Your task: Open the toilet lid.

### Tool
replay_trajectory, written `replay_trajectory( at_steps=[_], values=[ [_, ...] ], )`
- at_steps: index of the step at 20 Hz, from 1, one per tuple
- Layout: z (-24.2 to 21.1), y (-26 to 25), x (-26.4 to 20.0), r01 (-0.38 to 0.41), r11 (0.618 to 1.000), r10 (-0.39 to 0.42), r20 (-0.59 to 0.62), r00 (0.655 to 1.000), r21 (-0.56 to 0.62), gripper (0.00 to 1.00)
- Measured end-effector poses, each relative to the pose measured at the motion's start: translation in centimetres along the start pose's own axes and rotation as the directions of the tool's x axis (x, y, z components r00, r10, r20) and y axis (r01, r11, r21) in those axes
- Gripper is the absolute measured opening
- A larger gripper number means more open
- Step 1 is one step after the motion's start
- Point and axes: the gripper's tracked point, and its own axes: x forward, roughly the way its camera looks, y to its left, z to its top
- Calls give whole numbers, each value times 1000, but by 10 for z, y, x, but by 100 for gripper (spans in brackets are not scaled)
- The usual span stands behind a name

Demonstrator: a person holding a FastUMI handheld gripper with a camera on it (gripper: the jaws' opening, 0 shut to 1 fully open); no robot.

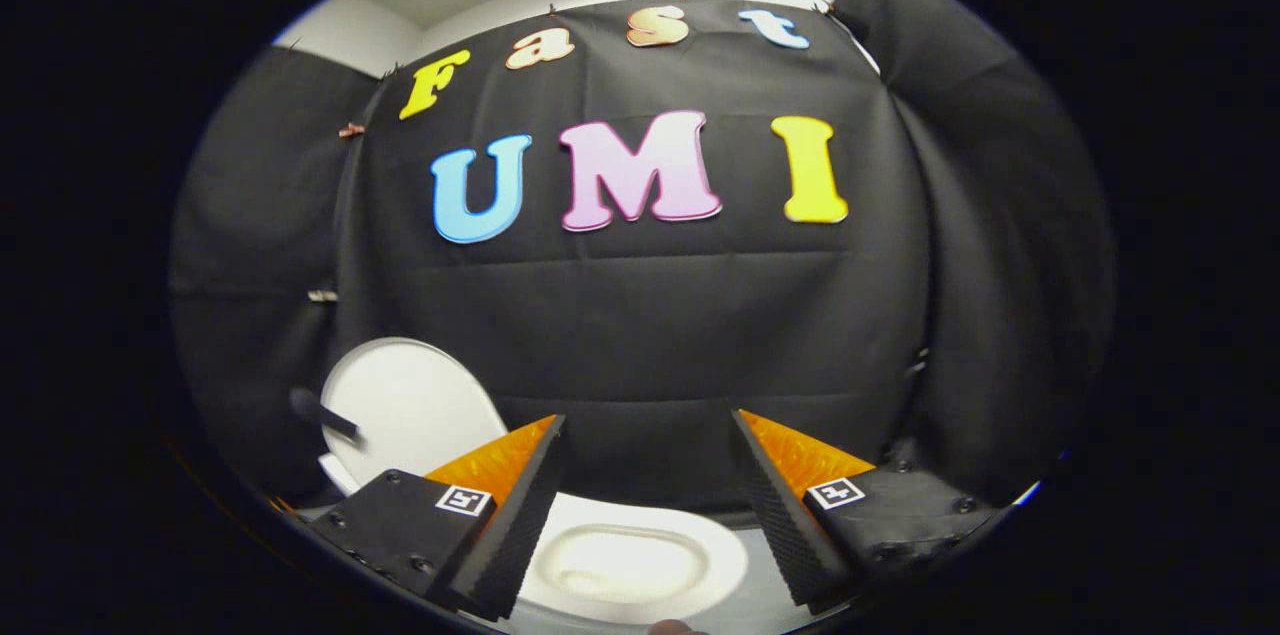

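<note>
I'm seeing no readable brand or label on the toilet; the only markings I'm picking out are small square black-and-white tags (465,500) sitting on the gripper's finger mounts, one on each. I'm holding the gripper (648,430) with its fingers (520,515) spread wide apart, pinching nothing and touching nothing. The toilet lid (410,405) is standing raised, tilted back against the black cloth wall (650,345), just beyond and outside the left finger. A dark rod-like piece (322,413) is lying across the lid's outer edge; I can't tell what it is. The toilet bowl (625,560) is sitting open below, between the fingers. Open room is showing ahead between the fingertips up to the cloth wall.
</note>
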Motion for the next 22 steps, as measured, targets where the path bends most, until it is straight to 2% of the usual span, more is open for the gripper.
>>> replay_trajectory(
  at_steps=[2, 4, 5, 6, 8, 11, 13, 16, 22],
  values=[
    [4, -33, -31, 51, 999, -51, 23, 998, -8, 99],
    [-10, -51, -48, 110, 994, -110, 7, 994, -17, 99],
    [-12, -53, -58, 114, 993, -113, 9, 994, -13, 99],
    [-10, -49, -69, 104, 995, -103, 18, 994, -5, 99],
    [0, -24, -87, 32, 999, -32, 56, 998, -2, 99],
    [-10, -16, -96, 13, 994, -6, 68, 998, -105, 100],
    [-14, -3, -102, -27, 992, 36, 69, 997, -126, 100],
    [-15, -5, -99, -5, 994, 14, 79, 997, -112, 97],
    [-16, 10, -101, -16, 999, 20, 84, 996, -38, 98]
  ],
)
